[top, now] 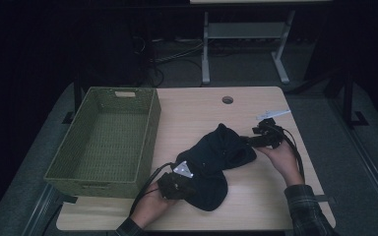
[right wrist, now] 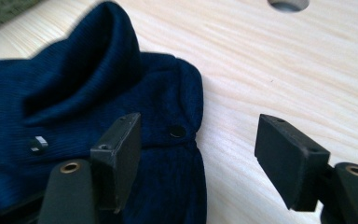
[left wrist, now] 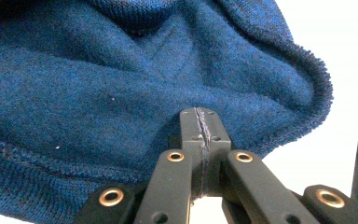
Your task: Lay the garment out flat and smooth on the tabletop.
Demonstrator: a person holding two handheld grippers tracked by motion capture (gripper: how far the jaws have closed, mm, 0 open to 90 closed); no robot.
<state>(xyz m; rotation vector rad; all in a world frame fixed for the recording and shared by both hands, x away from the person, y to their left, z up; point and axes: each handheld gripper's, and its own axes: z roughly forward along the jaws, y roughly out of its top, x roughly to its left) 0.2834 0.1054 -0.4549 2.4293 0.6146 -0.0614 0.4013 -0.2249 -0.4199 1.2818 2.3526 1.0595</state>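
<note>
My left claw (left wrist: pixel 200 135) is pressed fully together, and a thin fold of the dark blue knit garment (left wrist: pixel 121 84) is pinched in the seam between its 2 pads. The rest of the cloth bunches up ahead of and around that claw, with a hemmed edge curling off to its right. From the high view I see the left claw (top: pixel 189 183) at the near end of the garment (top: pixel 216 162), my left hand (top: pixel 150 206) coming up from the bottom edge with the cable looping behind it.

My right claw (right wrist: pixel 198 154) stands well apart, with nothing between the pads. Its left pad (right wrist: pixel 121 154) sits over the edge of the garment (right wrist: pixel 74 116), near a small dark button (right wrist: pixel 177 131); whether it touches the cloth I cannot tell. Its right pad hangs over bare wood of the surface (right wrist: pixel 284 70). In the high view the right claw (top: pixel 248 141) points in at the garment's far right side, my right hand (top: pixel 283 157) behind it, forearm angled in from the lower right.

The garment lies crumpled on the surface (top: pixel 202 108) between the 2 claws. A green woven basket (top: pixel 86 174) sits just beyond the left claw's left.
</note>
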